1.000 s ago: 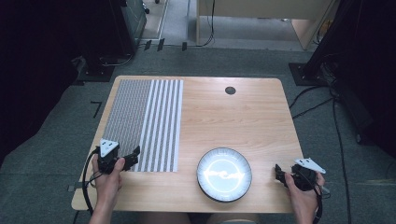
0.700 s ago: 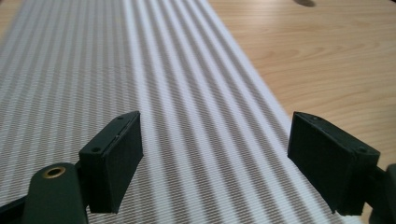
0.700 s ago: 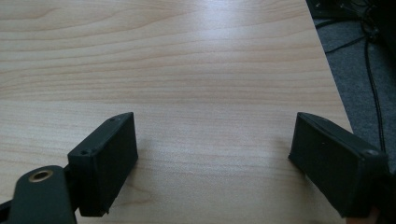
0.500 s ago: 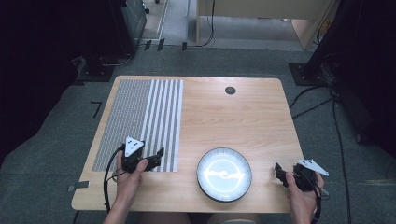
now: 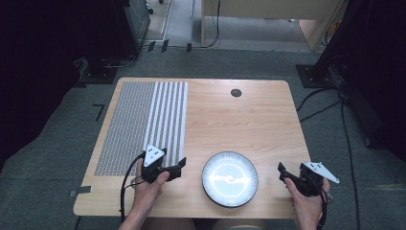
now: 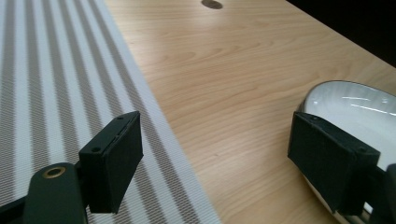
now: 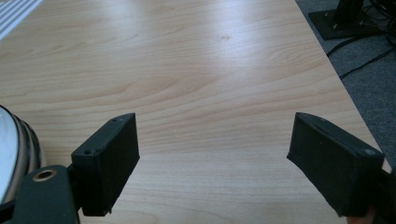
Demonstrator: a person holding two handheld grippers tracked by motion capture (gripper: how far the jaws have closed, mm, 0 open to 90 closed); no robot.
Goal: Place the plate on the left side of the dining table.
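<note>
A: Pale wooden table (image 5: pixel 249 120): where is your left gripper (image 5: pixel 178 168)?

B: It has slid right off the grey striped placemat (image 5: pixel 143 120), jaws wide and empty, toward the near round white black-rimmed plate (image 5: pixel 230 178). Your right gripper (image 5: pixel 282 171) waits open.

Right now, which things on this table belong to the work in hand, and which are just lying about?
In hand: plate, flanked by the left gripper and right gripper, both jaws open; striped placemat under the left gripper.
Lying about: round grommet; floor cables.
</note>
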